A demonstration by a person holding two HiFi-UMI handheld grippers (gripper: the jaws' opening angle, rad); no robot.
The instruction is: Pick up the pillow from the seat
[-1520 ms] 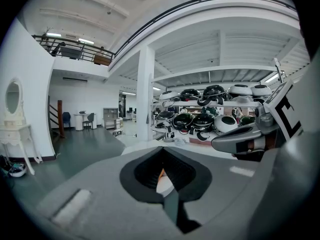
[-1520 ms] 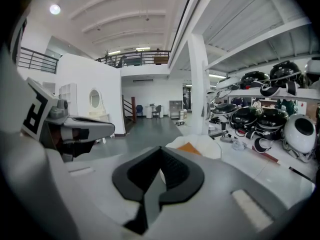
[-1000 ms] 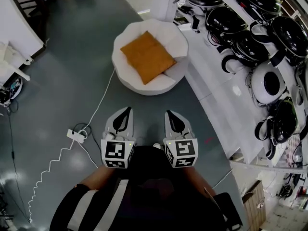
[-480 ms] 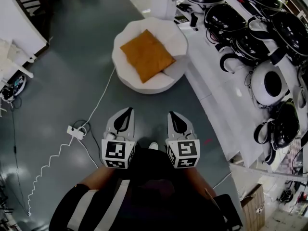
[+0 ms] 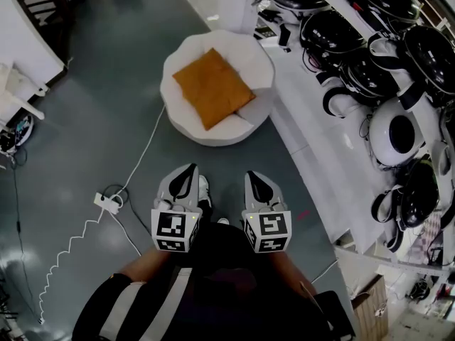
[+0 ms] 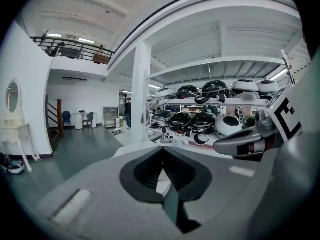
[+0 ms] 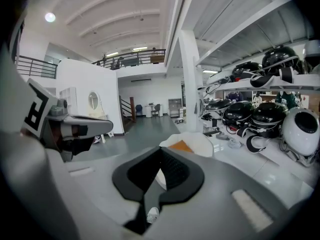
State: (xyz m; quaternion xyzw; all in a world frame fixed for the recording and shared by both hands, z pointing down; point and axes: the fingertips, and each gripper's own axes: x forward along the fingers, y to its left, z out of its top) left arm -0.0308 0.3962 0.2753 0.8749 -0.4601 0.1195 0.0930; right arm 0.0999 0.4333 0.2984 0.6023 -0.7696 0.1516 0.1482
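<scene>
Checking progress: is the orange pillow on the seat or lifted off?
On the seat: the pillow lies flat across it, with nothing gripping it.

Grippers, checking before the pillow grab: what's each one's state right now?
Left gripper: closed, holding nothing.
Right gripper: closed, holding nothing.

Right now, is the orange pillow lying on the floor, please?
No, the orange pillow rests on the white round seat, above the grey floor.
</scene>
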